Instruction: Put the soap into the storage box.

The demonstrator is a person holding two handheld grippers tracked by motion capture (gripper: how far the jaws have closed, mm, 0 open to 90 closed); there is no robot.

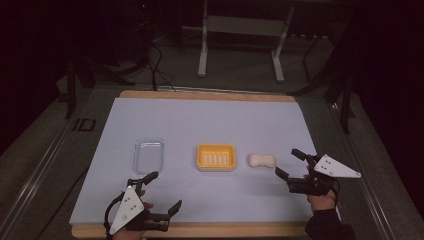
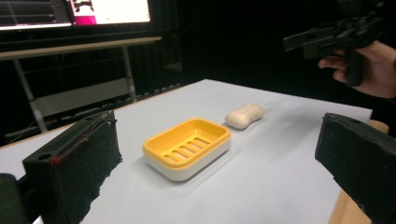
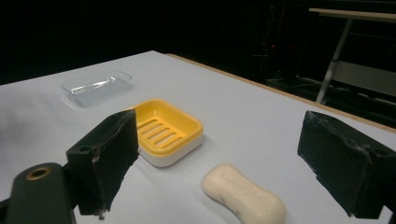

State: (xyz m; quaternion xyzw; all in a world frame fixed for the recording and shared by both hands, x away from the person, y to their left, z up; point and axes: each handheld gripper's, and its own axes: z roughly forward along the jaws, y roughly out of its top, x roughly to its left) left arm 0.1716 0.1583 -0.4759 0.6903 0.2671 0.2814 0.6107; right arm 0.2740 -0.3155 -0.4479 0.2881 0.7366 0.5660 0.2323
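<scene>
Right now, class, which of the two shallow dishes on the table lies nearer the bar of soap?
The yellow soap dish, with its slotted floor, lies right beside the soap. The clear dish sits farther off, on the yellow dish's other side.

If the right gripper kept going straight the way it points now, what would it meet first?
Most likely the bar of soap. In the right gripper view it lies on the table just ahead of the right gripper, between the open jaws. The yellow soap dish sits beyond it, to the left. Depth is hard to judge.

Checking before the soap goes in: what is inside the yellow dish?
The dish holds nothing; its slotted yellow tray is bare. The soap lies beside it on the table. Below the slots cannot be seen.
</scene>
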